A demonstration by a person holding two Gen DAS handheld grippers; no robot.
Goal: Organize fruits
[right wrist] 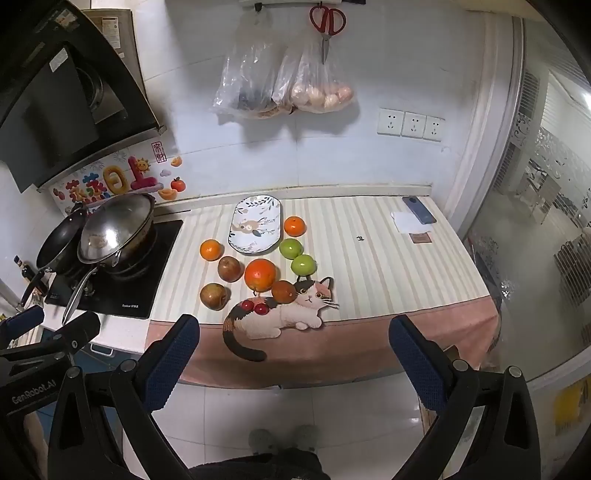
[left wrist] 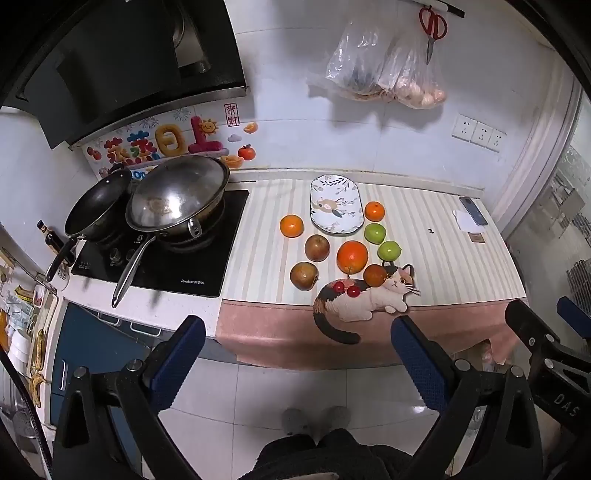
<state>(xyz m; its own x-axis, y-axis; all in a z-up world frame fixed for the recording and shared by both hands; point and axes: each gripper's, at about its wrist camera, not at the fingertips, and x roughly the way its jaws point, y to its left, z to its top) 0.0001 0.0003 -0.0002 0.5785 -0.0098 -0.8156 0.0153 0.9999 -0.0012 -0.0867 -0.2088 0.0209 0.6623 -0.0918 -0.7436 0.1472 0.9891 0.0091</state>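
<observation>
An empty oval patterned plate [left wrist: 335,204] [right wrist: 255,225] lies at the back of the striped counter mat. Around it lie several fruits: small oranges [left wrist: 291,225] [right wrist: 294,226], a large orange [left wrist: 352,256] [right wrist: 260,274], two green apples [left wrist: 375,233] [right wrist: 303,264], two brownish apples [left wrist: 317,247] [right wrist: 213,295] and two cherries [left wrist: 346,288] [right wrist: 254,307]. My left gripper [left wrist: 299,332] is open and empty, held back over the floor in front of the counter. My right gripper [right wrist: 295,332] is open and empty too, beside it.
A cat-shaped mat [left wrist: 364,301] lies at the counter's front edge. A stove with a wok [left wrist: 177,197] and a pan [left wrist: 98,203] stands left. A phone [right wrist: 419,215] and papers lie at the right back. Bags [right wrist: 284,85] and scissors [right wrist: 327,26] hang on the wall.
</observation>
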